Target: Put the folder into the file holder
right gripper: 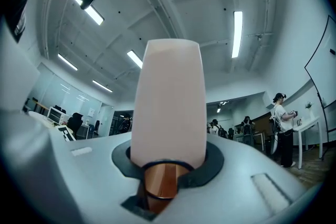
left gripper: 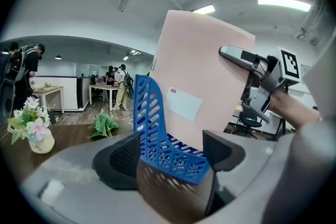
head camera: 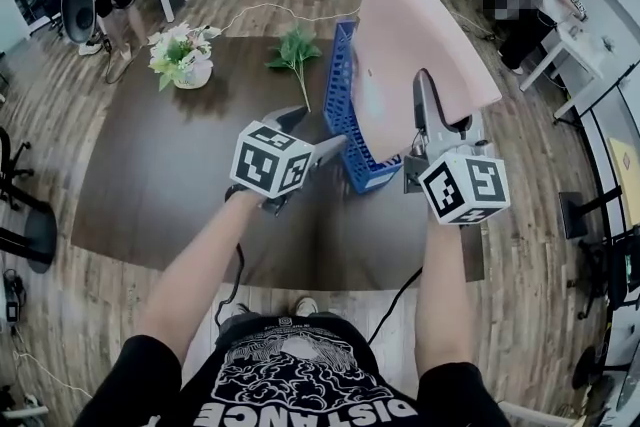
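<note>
With your right gripper (head camera: 430, 120) jaws clamping the flat pink card folder (head camera: 410, 35) and your left gripper (left gripper: 170, 157) jaws open and empty, lower it toward seven o'clock into the blue slotted plastic file holder (head camera: 348, 120).

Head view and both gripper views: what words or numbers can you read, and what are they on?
"DISTANCE": upside down on the person's black T-shirt.
White label on the pink folder: print too small to read.
Marker cubes: black-and-white square patterns, no words.
</note>
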The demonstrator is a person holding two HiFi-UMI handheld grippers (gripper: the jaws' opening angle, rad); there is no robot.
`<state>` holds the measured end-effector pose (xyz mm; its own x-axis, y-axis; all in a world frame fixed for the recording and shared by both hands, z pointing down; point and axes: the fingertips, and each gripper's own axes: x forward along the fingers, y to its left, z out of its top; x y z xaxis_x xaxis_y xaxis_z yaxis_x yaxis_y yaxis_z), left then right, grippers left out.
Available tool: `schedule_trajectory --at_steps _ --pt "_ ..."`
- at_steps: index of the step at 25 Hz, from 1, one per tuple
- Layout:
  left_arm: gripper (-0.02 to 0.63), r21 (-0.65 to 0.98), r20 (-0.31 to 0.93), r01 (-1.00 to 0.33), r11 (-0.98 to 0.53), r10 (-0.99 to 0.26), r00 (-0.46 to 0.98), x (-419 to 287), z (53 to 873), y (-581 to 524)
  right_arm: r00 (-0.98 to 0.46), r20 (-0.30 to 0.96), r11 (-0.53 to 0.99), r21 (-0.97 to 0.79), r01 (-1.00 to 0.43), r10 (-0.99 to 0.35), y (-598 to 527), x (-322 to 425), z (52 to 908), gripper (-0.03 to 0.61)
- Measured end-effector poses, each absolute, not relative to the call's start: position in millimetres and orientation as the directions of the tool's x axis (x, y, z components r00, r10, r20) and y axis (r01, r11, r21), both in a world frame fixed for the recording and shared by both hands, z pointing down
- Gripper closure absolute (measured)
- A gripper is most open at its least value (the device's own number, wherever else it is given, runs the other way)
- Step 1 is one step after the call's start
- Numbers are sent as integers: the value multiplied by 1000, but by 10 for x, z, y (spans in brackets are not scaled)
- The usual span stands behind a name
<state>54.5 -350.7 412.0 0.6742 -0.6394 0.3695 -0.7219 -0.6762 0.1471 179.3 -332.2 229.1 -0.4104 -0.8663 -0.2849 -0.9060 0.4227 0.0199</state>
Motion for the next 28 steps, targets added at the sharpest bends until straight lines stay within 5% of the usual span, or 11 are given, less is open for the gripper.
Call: schedule_trajectory --at_steps 28 --pt "229 152 415 -764 -627 -661 625 377 4345 -3479 -419 -51 419 13 -908 -906 -3701 1515 3543 445"
